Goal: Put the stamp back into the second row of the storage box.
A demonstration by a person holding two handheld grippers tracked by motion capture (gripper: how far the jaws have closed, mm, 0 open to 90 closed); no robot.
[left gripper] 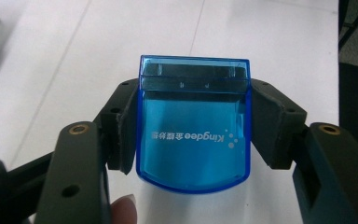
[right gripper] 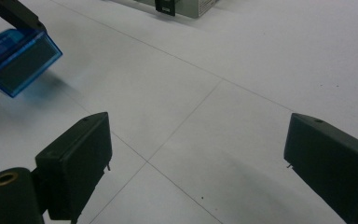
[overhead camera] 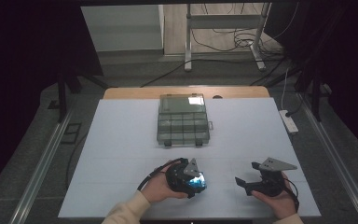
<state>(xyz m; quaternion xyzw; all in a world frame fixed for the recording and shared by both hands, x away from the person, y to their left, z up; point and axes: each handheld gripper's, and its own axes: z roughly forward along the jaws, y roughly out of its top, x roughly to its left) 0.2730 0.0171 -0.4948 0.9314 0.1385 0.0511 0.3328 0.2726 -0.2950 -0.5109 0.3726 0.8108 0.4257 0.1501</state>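
The left gripper [overhead camera: 196, 179] sits in the lower centre of the high view, carried by the left hand [overhead camera: 157, 187]. Its 2 jaws are closed on a blue box [left gripper: 194, 125], 1 pad on each side wall. In the left gripper view the box fills the centre of the frame, a darker band across its upper end and white lettering reading "Kingdee" on its face. In the right gripper view the box [right gripper: 16, 59] appears in the upper left corner, tilted, above the white table [right gripper: 223, 70].

The right gripper [overhead camera: 246, 175] sits in the lower right of the high view, held by the right hand [overhead camera: 276, 199]. Its jaws stand wide apart with nothing between them; bare table shows in the gap.

A clear case [overhead camera: 182, 119] with several compartments lies in the upper centre of the table, well apart from both grippers. Its lid is open.
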